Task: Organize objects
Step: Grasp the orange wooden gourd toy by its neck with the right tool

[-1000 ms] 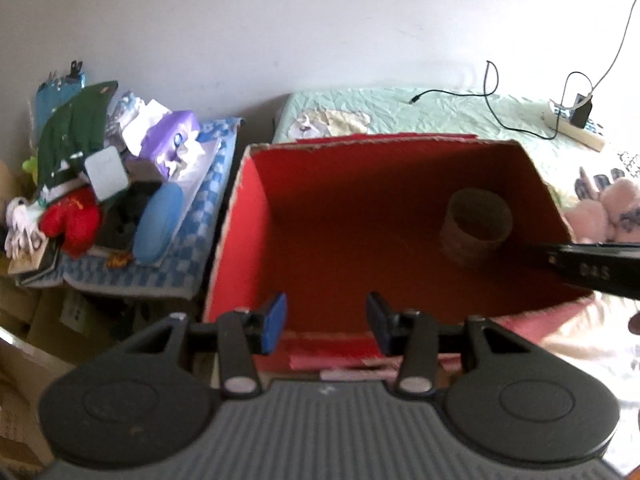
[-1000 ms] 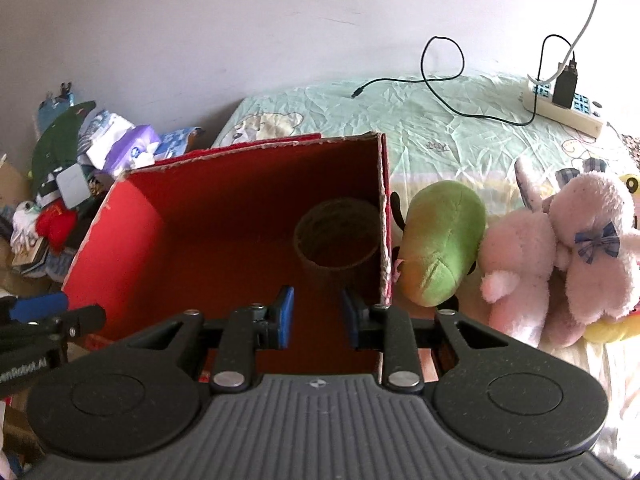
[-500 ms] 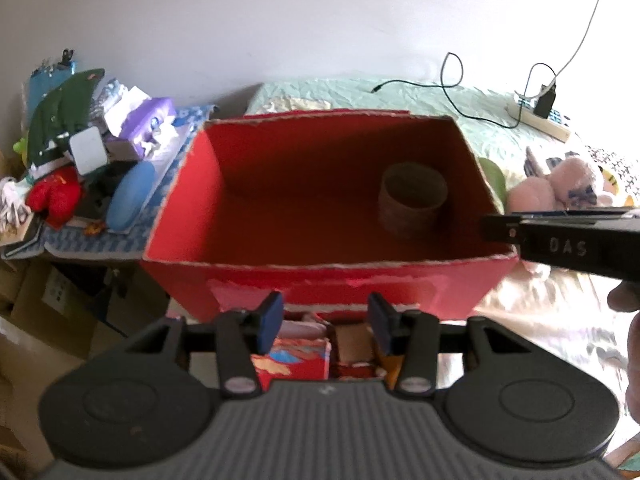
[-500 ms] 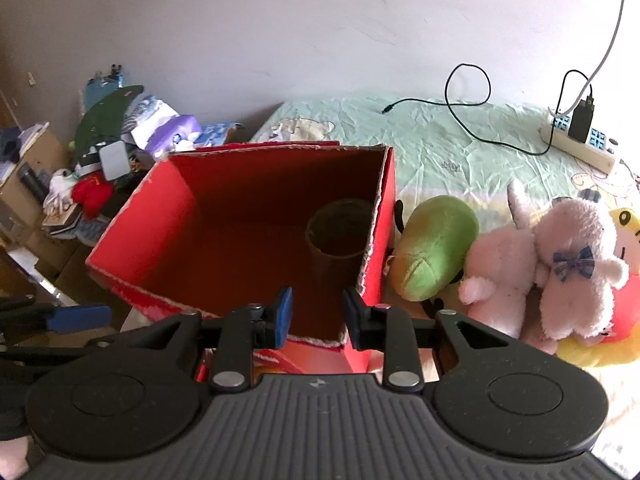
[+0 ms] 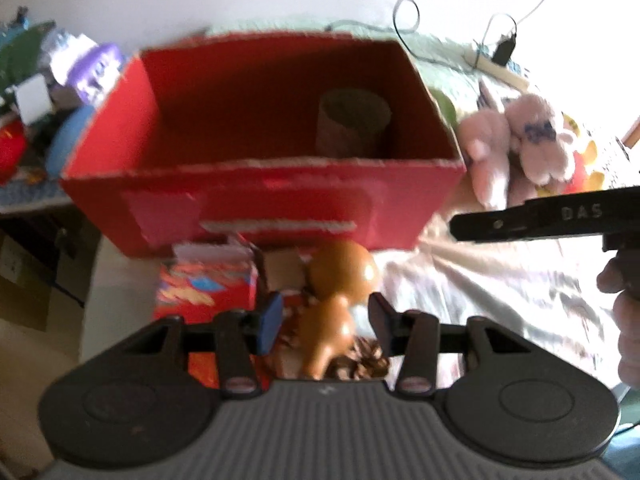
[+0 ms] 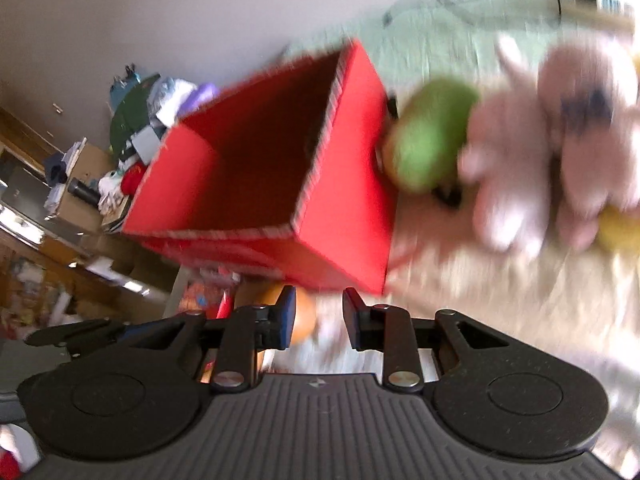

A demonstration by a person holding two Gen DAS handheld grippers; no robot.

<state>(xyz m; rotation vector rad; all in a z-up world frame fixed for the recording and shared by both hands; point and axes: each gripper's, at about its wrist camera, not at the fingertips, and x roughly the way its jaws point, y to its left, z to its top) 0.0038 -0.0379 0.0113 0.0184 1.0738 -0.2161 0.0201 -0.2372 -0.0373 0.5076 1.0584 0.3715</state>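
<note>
Left wrist view, blurred. Left gripper [image 5: 322,322]: fingers [image 5: 270,322] apart, nothing between the pads. Just beyond and between them lies a glossy brown gourd-shaped object [image 5: 334,300], large bulb farther away, narrow end toward the camera; contact with either finger cannot be told. Left of it, a red patterned packet [image 5: 206,286]. Behind both stands an open red cardboard box [image 5: 256,204], open side up, with a brown cardboard cylinder [image 5: 352,122] upright inside, toward its right rear corner. Right of the box, on the bed [image 5: 472,280], a pink plush rabbit [image 5: 520,146]. The right gripper [image 5: 544,218] enters from the right edge as a dark bar marked "DAS", level with the box front, held by a hand [image 5: 624,320]. Left of the box, a heap of mixed clutter [image 5: 52,92]. A power strip [image 5: 494,66] with a cable lies on the far part of the bed.

Right wrist view, heavy motion blur, scene tilted. Right gripper [image 6: 318,316]: fingers [image 6: 354,318] apart, holding nothing. Red cardboard box [image 6: 344,216] ahead, its near corner just above the fingertips; the cylinder is not visible from here. A green plush toy [image 6: 428,136] lies against the box's right side, the pink plush rabbit [image 6: 548,136] beside that. The orange-brown gourd [image 6: 302,318] shows partly behind the left finger. Part of the left gripper [image 6: 80,334] appears at lower left.
</note>
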